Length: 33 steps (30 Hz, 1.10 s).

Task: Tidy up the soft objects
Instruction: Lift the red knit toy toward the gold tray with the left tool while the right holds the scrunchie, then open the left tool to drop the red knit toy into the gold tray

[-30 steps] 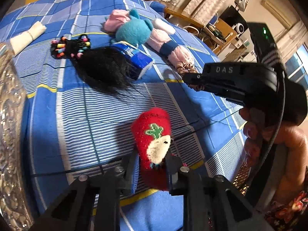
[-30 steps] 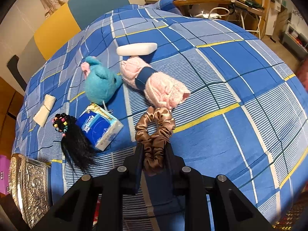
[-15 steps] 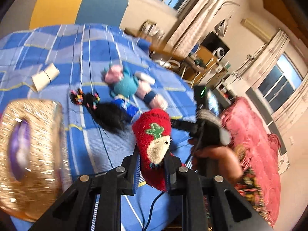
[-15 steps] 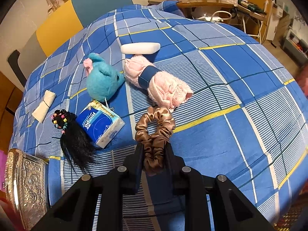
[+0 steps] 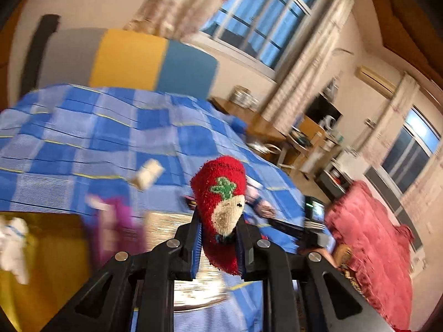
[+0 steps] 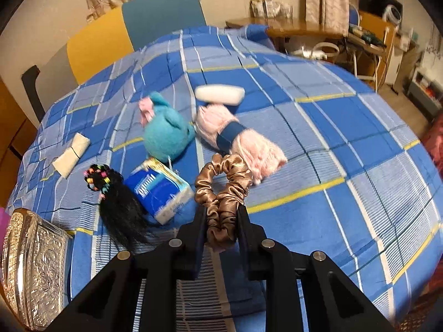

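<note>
While the red sock (image 5: 221, 193) sits clamped in the left gripper (image 5: 219, 244), raised above the blue checked bedspread (image 5: 83, 149), the right gripper (image 6: 221, 238) pinches the brown scrunchie (image 6: 223, 191) beside the tissue pack (image 6: 159, 189) and pink sock (image 6: 238, 138).

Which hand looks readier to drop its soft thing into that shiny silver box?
Probably the left gripper: its red sock is up over the silver box. The right gripper holds its scrunchie farther away.
</note>
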Available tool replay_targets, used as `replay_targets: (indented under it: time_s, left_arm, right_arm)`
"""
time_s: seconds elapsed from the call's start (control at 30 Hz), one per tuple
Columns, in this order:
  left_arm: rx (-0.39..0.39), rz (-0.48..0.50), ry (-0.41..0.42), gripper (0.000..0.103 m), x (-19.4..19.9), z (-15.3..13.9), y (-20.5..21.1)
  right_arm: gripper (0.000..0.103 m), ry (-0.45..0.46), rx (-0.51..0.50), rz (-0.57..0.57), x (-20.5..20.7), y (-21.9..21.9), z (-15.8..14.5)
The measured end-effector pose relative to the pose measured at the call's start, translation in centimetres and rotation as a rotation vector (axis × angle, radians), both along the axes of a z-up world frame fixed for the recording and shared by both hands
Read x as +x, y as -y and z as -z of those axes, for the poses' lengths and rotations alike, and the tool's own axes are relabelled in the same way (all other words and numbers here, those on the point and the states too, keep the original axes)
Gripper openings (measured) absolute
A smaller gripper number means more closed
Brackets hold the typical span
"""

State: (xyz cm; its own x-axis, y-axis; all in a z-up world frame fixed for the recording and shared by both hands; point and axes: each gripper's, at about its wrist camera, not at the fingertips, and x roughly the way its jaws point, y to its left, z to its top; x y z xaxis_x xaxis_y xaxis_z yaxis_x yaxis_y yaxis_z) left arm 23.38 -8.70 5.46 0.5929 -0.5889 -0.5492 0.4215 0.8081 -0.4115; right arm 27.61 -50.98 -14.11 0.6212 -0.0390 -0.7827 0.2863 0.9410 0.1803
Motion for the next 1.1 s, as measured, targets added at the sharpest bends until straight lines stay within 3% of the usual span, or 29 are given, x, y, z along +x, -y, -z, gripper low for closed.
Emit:
replay_targets:
  time_s: [0.17,0.33,0.53,0.83,0.97,1.03,1.1]
  left_arm:
    - [0.038,-0.103,-0.047,0.019,1.6,1.7,-6.8]
    - [0.091,-0.196,-0.191,0.019,4.3,7.3,-12.5]
    - [0.142,-0.242,-0.308,0.019,6.1,13.3,-15.3]
    - [0.261,-0.28,-0.379,0.02,8.8,18.4,-17.0]
    - [0.29,-0.314,-0.376,0.043,9.3,18.8,-17.9]
    - [0.242,-0.327,-0.363,0.045,9.2,18.3,-18.6]
    - [0.199,-0.341,-0.345,0.053,8.9,17.6,-19.1]
  right_arm:
    - [0.022,0.126,0.011,-0.027,-0.9,-1.2,-1.9]
    - [0.022,0.227,0.08,-0.03,-2.9,-2.4,-4.0]
    - [0.022,0.292,0.094,-0.039,-5.6,-4.0,-7.3]
    - [0.022,0.431,0.088,-0.12,-10.2,-9.4,-14.2]
    - [0.022,0.46,0.086,-0.177,-11.1,-12.8,-15.7]
    - [0.022,0.47,0.083,-0.204,-11.5,-14.5,-16.1]
    - [0.022,0.472,0.099,-0.241,-11.5,-16.4,-16.4]
